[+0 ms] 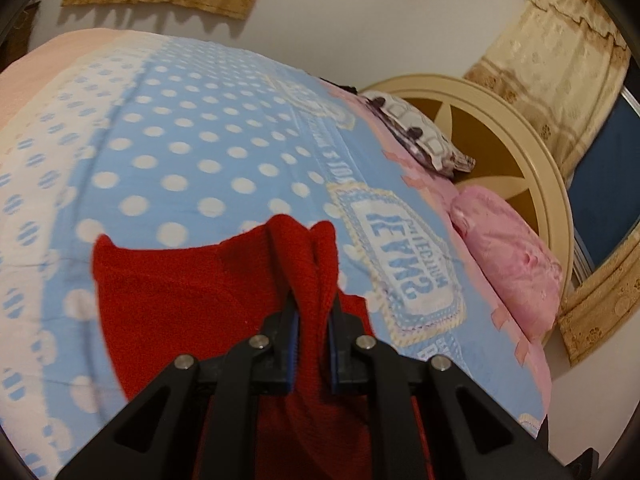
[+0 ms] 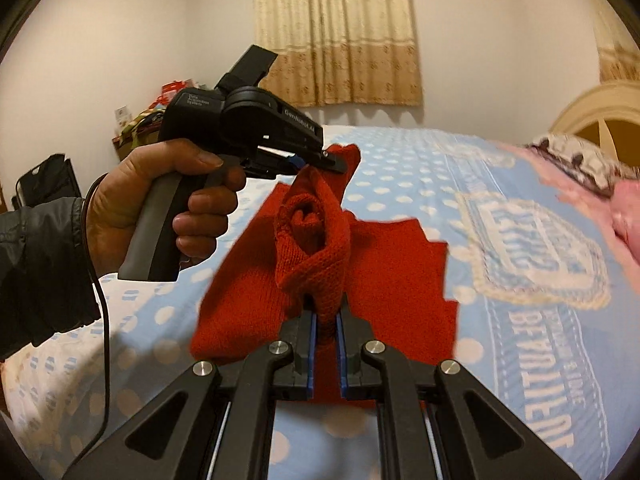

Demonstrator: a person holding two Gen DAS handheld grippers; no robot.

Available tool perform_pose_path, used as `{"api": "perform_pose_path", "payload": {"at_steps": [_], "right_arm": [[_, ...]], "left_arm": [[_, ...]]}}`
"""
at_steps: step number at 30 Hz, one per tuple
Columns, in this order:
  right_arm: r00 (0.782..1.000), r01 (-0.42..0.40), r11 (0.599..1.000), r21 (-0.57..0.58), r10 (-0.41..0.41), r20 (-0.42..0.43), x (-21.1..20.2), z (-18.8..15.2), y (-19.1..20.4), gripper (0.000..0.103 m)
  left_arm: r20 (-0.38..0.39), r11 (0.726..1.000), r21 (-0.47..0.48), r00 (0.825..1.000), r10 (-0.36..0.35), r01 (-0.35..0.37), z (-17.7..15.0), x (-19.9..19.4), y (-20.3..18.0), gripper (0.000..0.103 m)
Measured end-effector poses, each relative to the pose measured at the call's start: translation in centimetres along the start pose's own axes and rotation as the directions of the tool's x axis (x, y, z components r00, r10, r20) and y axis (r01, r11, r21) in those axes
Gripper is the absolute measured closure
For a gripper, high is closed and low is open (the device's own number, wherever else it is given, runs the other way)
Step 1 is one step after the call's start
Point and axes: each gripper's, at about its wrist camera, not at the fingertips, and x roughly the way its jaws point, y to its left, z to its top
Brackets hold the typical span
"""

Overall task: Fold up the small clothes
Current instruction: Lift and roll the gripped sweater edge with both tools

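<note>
A small red knitted garment [image 2: 400,280] is lifted above the bed [image 1: 180,140], which has a blue cover with white dots. Both grippers have hold of it. The left hand-held gripper [image 1: 314,312] is clenched on a bunched bit of the red knit, and the cloth pokes up between its jaws. The right hand-held gripper [image 2: 326,320] is clenched on another bunched edge. In the right wrist view you can see a person's hand [image 2: 160,200] squeezing the handle of the left one, with a dark sleeve [image 2: 40,272] behind it.

The rest of the garment hangs down and drapes toward the bed. It looks soft, floppy and light. It will not keep any shape by itself, so it sags wherever nothing holds it. The wool looks fuzzy, so I think it will not slip out easily. The best places to hold it seem to be the corners or edges, kept apart, so the cloth stretches flat before it is laid down and folded. Pink pillows [image 1: 512,248] sit well away at the head of the bed.
</note>
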Motion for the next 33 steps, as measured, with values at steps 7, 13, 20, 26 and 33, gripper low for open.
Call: {"api": "perform_pose_path", "payload": {"at_steps": [7,13,20,26,33], "right_arm": [[0.998,-0.024,0.989,0.147,0.032,-0.049,0.2,-1.1,-4.4,0.096],[0.991,-0.045,0.963,0.265,0.075,-0.106,1.2,-3.1,-6.6,0.096],[0.988,-0.064,0.94,0.334,0.106,-0.108,1.4,-3.8,-8.0,0.095],[0.987,-0.071,0.929,0.362,0.117,-0.107,1.6,-4.1,-8.7,0.095],[0.987,-0.097,0.918,0.385,0.138,-0.08,1.4,-4.6,-9.3,0.094]], "left_arm": [[-0.057,0.999,0.05,0.998,0.022,-0.019,-0.4,3.8,-2.7,0.091],[-0.108,0.992,0.118,0.992,0.064,-0.051,-1.2,6.9,-4.6,0.091],[-0.122,0.982,0.165,0.986,0.113,-0.092,-1.4,8.4,-5.6,0.09],[-0.097,0.97,0.215,0.986,0.134,-0.11,-1.6,7.8,-6.7,0.085],[-0.043,0.961,0.235,0.986,0.159,-0.145,-1.6,6.3,-7.4,0.046]]}}
